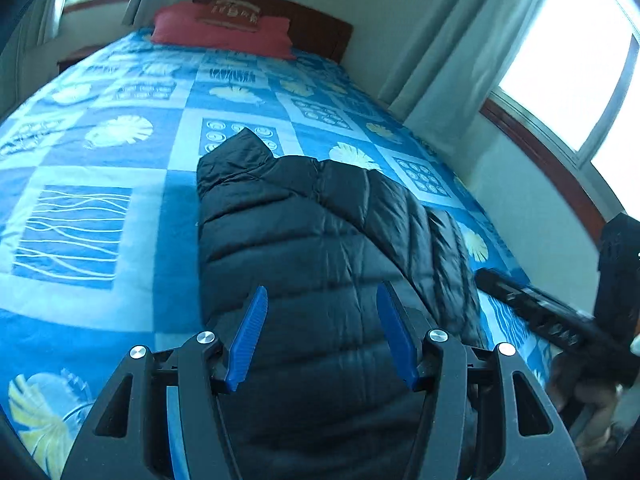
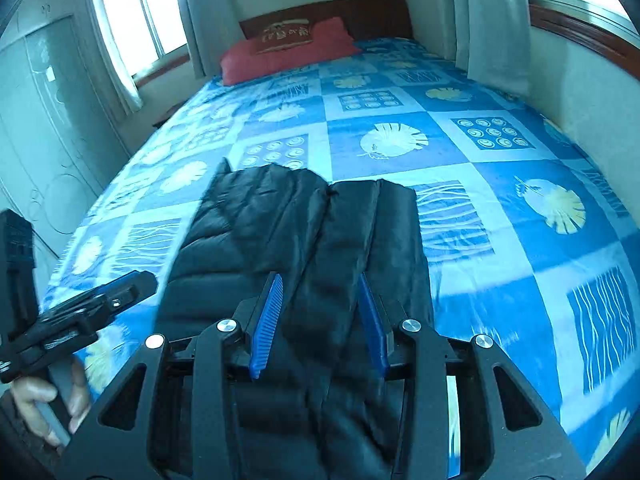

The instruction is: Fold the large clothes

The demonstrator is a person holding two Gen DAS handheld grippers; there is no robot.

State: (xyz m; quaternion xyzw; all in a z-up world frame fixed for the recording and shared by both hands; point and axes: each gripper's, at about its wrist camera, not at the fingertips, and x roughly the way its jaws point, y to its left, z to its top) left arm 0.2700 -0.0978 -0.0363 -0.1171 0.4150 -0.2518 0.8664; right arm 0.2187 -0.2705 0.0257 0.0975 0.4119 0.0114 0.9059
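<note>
A black quilted puffer jacket lies on the bed as a long narrow bundle, running away from me; it also shows in the right wrist view. Its sides lie folded inward. My left gripper is open, hovering over the jacket's near end with nothing between the blue pads. My right gripper is open over the jacket's near end, its pads apart on either side of a fold, not closed on it. Each gripper shows at the edge of the other's view.
The bed has a blue patterned cover and a red pillow at a wooden headboard. Curtained windows and a wall run along the right side; a wardrobe stands on the left.
</note>
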